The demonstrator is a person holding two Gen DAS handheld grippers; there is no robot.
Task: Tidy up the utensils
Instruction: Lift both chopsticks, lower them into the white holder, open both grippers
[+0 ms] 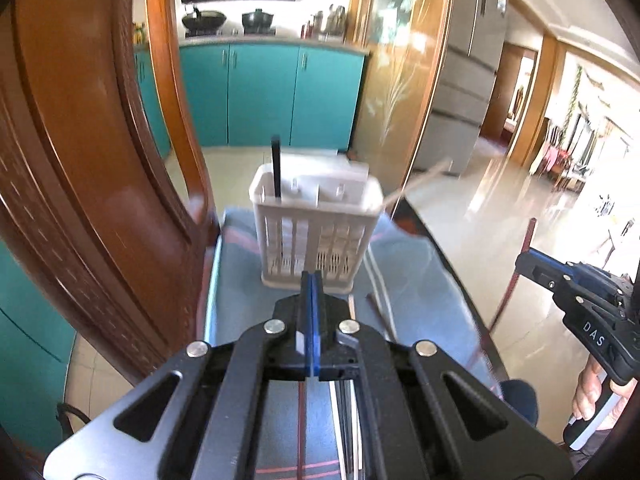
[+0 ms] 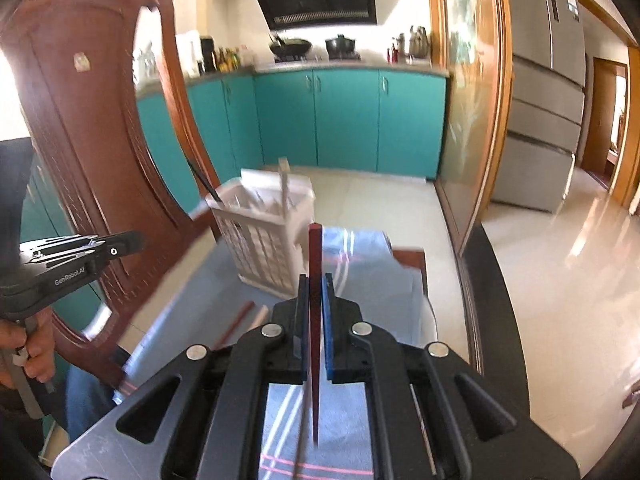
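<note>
Both wrist views look forward and down past their own fingers, sharing the white basket (image 1: 316,220) (image 2: 268,236) at centre frame, tabletop (image 1: 420,280) (image 2: 376,296) and kitchen beyond.

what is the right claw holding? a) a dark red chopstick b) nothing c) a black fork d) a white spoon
a: in the right wrist view the right claw is shut on a dark red chopstick that sticks up between its fingers, with the white utensil basket standing on the table beyond it.
</note>
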